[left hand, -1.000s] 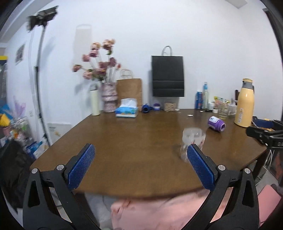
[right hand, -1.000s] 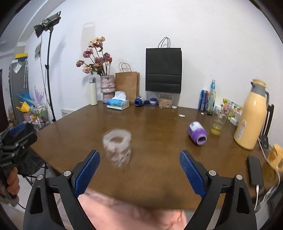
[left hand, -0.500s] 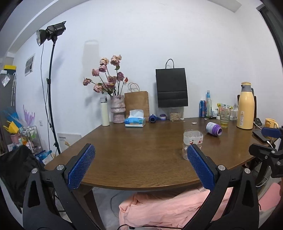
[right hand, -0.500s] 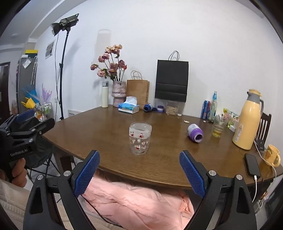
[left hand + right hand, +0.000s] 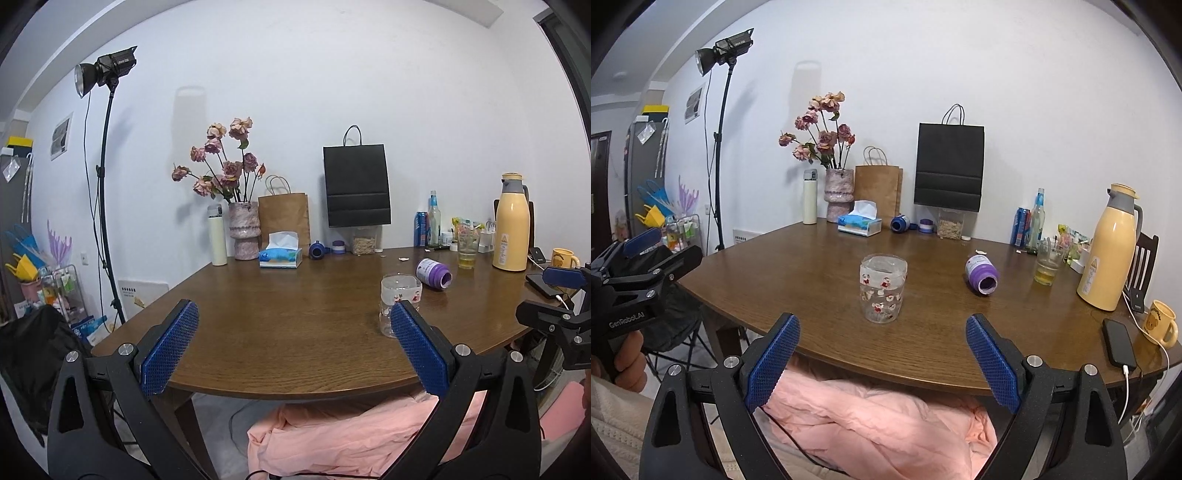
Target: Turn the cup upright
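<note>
A clear glass cup (image 5: 882, 290) with small red prints stands upright, mouth up, on the brown wooden table (image 5: 820, 258) near its front edge. In the left wrist view the cup (image 5: 399, 299) stands just behind my right fingertip. My right gripper (image 5: 882, 354) is open and empty, held back off the table edge in front of the cup. My left gripper (image 5: 291, 336) is open and empty, to the left of the cup and back from the edge. The left gripper also shows in the right wrist view (image 5: 646, 258) at far left.
A purple bottle (image 5: 980, 275) lies on its side right of the cup. A glass with yellow liquid (image 5: 1047, 264), a yellow thermos (image 5: 1108, 247), a phone (image 5: 1119, 343) and a yellow mug (image 5: 1161, 323) stand at right. Vase, tissue box (image 5: 858, 223) and paper bags line the back. Pink cloth (image 5: 886, 424) lies below.
Both grippers have drawn back and down away from the table, open and empty. The cup stands in the same spot, farther from both.
</note>
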`<action>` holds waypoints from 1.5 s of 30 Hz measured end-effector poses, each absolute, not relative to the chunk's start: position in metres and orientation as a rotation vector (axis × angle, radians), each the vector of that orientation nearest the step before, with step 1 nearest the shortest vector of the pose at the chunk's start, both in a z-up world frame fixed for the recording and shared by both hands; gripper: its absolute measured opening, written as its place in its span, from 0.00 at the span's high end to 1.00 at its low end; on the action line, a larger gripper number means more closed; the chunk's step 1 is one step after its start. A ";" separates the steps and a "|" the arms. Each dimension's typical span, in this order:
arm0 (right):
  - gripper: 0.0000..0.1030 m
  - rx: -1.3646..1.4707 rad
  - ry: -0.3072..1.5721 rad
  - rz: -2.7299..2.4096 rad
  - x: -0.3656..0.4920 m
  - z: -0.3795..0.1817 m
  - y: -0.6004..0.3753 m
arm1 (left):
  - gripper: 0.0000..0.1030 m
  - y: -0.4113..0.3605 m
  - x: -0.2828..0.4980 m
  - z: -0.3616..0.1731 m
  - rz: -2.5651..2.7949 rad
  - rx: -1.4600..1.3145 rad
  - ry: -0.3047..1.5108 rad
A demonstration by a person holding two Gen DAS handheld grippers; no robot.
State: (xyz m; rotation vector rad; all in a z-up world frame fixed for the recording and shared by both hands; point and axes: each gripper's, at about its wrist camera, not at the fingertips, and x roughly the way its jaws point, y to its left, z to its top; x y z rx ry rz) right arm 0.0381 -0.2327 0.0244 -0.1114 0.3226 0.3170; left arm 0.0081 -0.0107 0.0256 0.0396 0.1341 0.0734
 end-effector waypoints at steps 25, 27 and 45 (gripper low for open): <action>0.08 -0.085 0.351 0.324 0.041 0.022 -0.235 | 0.00 -0.009 0.006 0.023 0.072 0.029 0.145; 0.08 -0.086 0.349 0.324 0.041 0.022 -0.234 | 0.00 -0.009 0.006 0.023 0.072 0.029 0.145; 0.08 -0.072 0.368 0.329 0.041 0.017 -0.228 | 0.00 -0.011 0.006 0.023 0.062 0.027 0.149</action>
